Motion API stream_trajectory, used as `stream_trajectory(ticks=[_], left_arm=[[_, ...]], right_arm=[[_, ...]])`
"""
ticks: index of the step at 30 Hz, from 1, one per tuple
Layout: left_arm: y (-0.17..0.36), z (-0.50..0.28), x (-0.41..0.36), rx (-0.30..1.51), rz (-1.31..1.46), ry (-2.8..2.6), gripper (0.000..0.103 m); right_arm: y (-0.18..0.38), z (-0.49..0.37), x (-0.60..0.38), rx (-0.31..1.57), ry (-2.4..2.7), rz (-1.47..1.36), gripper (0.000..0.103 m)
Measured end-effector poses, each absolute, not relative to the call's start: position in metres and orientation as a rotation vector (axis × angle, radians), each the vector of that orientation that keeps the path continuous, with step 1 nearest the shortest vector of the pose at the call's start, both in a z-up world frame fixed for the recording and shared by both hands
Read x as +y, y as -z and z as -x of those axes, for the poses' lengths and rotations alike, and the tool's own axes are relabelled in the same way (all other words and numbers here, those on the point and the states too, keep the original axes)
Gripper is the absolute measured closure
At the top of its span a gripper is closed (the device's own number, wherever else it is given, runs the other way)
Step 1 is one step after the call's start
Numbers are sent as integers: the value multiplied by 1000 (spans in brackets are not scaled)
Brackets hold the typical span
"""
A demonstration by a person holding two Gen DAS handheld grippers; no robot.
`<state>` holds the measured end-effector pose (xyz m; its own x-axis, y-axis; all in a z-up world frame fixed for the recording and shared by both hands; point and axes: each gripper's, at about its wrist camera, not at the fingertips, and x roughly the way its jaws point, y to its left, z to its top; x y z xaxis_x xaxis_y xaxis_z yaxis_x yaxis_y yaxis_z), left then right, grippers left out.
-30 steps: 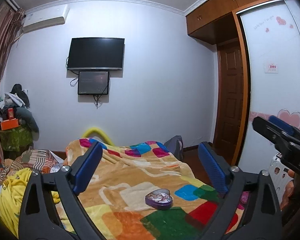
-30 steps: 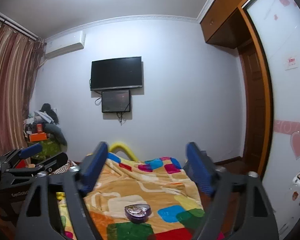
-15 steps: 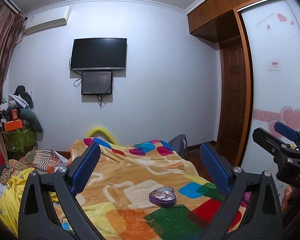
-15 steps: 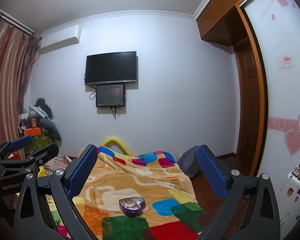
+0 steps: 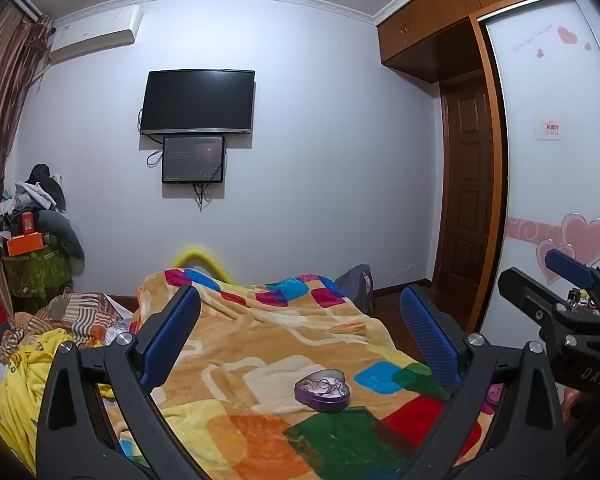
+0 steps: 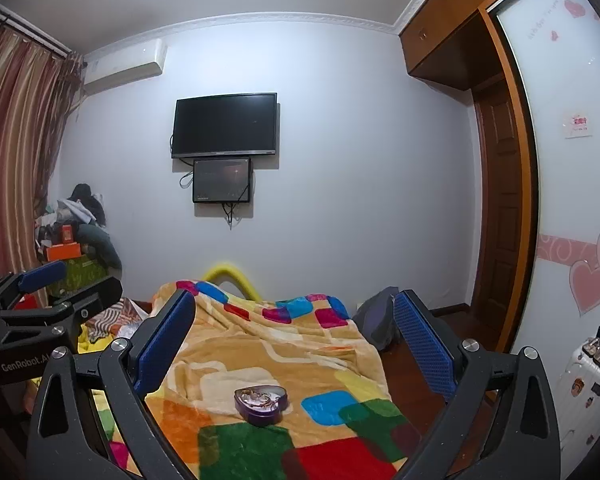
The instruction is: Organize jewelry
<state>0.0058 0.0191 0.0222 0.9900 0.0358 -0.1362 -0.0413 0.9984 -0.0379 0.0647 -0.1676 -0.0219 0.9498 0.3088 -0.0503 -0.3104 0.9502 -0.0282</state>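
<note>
Heart tin (image 5: pixel 322 390) w/ jewelry sits open on blanket (image 5: pixel 260 344), near its front edge. We hold left gripper (image 5: pixel 300 344) & right gripper (image 6: pixel 296 344) above tin, both spread wide, empty. Approach step; next: descend to tin.

Heart-shaped tin (image 5: pixel 323 390) on blanket (image 5: pixel 260 344), television (image 5: pixel 198 102) on wall behind

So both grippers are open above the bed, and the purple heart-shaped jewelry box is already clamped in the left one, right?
Not quite. The purple heart-shaped box is not clamped: in the left wrist view it lies on the colourful blanket, apart from the fingers of the left gripper. The right wrist view shows the same for the right gripper. Both grippers are open.
</note>
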Motion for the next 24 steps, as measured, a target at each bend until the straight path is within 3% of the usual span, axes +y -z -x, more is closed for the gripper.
stream_trajectory(ticks=[24], left_arm=[[-18,-10,22,156,47,-46,0]], right_arm=[[20,-67,-169,79,-330,35,4]])
